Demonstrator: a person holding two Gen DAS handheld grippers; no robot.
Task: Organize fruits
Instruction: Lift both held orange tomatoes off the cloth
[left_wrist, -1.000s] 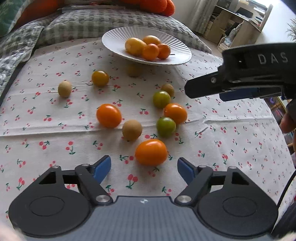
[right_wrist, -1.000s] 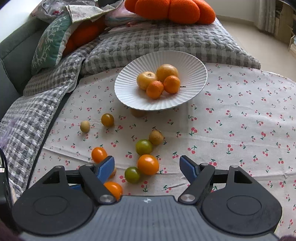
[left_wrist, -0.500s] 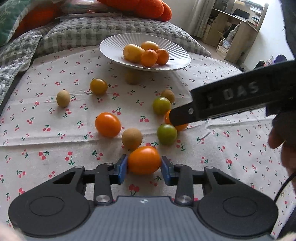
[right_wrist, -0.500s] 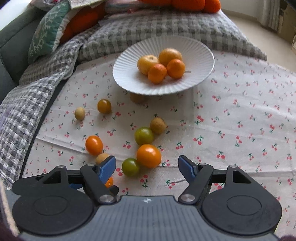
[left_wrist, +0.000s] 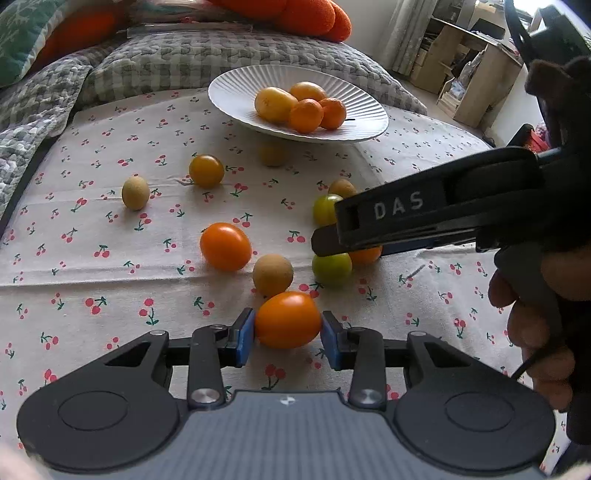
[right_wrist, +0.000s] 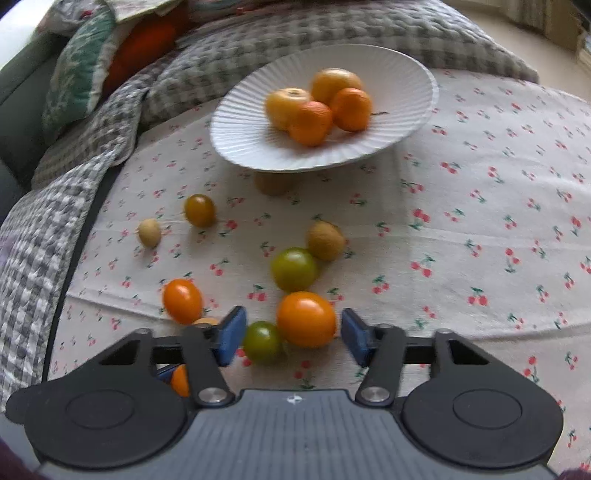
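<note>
- Since a second before, your left gripper (left_wrist: 287, 334) had gone from spread wide to pinching the orange tomato (left_wrist: 287, 319) between its blue pads, down on the cherry-print tablecloth (left_wrist: 110, 295) at its near edge.
- Your right gripper (right_wrist: 293, 338) had moved in low over the loose fruit; its jaws stood apart, with a second orange tomato (right_wrist: 306, 319) and a green tomato (right_wrist: 263, 341) between the pads, neither one gripped.
- You had the right gripper reaching in from the right side of the left wrist view (left_wrist: 424, 221), above that same pair.
- Four fruits, two yellow and two orange, sat together on the white ribbed plate (right_wrist: 406, 74) towards the far edge of the cloth.
- Another orange tomato (left_wrist: 225, 246) and a tan round fruit (left_wrist: 273, 274) lay just beyond the pinched one; a small yellow-brown tomato (left_wrist: 206, 170) and a pale oval fruit (left_wrist: 135, 192) lay towards the left edge, well apart from the plate.
</note>
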